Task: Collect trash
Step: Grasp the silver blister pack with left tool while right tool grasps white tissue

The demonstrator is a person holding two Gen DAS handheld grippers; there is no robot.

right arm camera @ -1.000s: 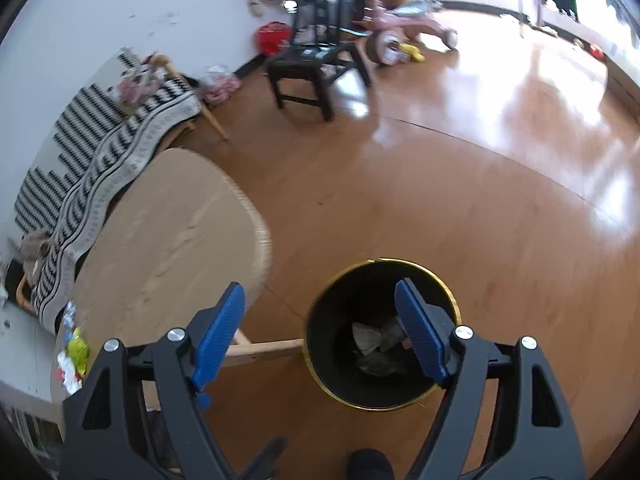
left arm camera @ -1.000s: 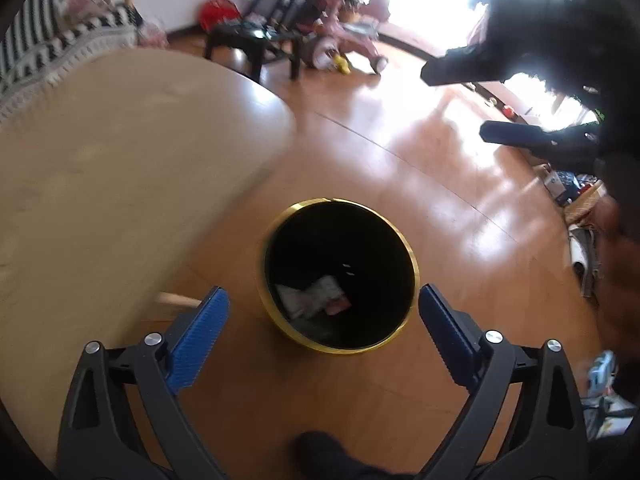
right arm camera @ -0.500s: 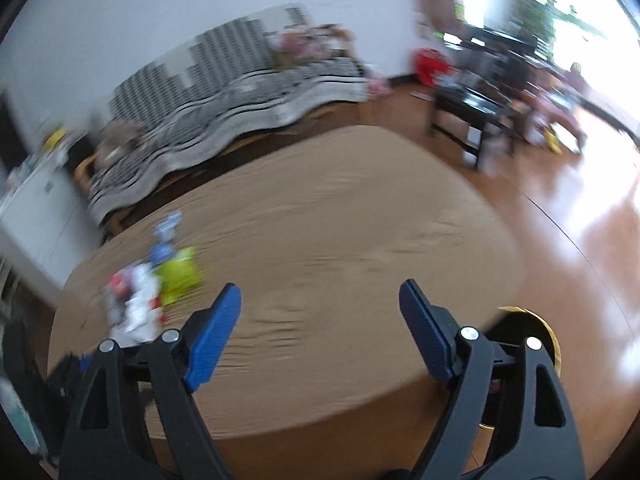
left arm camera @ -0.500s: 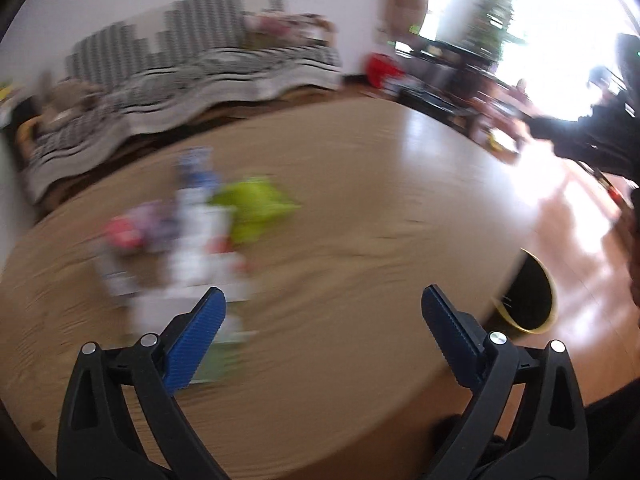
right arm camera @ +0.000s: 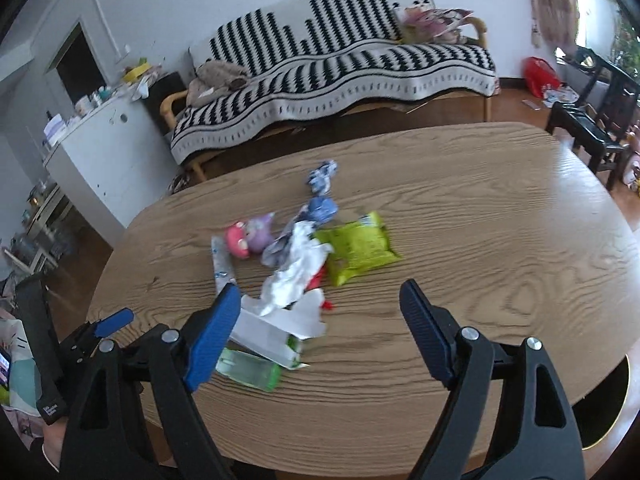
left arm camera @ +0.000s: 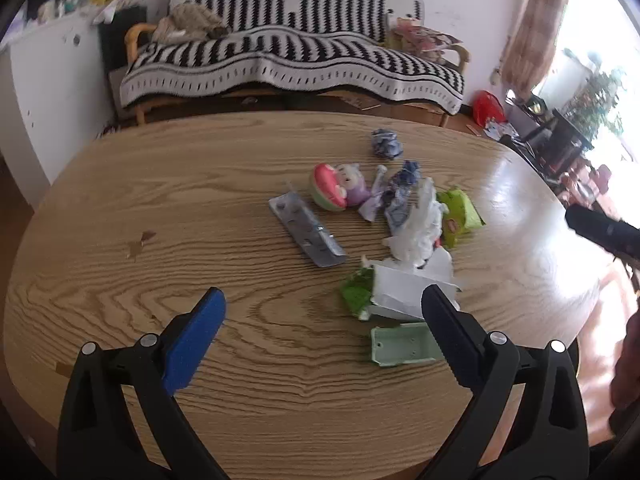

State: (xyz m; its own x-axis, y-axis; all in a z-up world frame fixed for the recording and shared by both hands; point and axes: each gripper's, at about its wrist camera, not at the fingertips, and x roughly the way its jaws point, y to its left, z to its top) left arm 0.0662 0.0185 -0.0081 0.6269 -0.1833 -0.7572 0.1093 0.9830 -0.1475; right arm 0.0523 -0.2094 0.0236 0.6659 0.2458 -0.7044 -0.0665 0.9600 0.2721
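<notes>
Trash lies in a heap on the oval wooden table [left arm camera: 200,208] [right arm camera: 500,220]: a crumpled white tissue [left arm camera: 418,226] [right arm camera: 298,272], a green snack packet [left arm camera: 460,216] [right arm camera: 356,248], a silver blister pack [left arm camera: 306,230] [right arm camera: 222,260], a torn white and green carton [left arm camera: 394,294] [right arm camera: 268,334], a pale green box [left arm camera: 404,346] [right arm camera: 248,370], and blue-white crumpled wrappers [left arm camera: 386,142] [right arm camera: 322,176]. My left gripper [left arm camera: 324,334] hangs open above the table's near side, left of the heap, holding nothing. My right gripper [right arm camera: 316,334] is open and empty over the near edge of the heap.
A pink and purple toy [left arm camera: 338,188] [right arm camera: 250,238] sits among the trash. The black bin with a gold rim [right arm camera: 608,412] stands on the floor by the table's right end. A sofa under a striped blanket [left arm camera: 296,56] is behind the table, a white cabinet [right arm camera: 96,152] to the left.
Both grippers have swung away from the bin on the floor and now face the table with the trash heap. Both stayed open and empty.
</notes>
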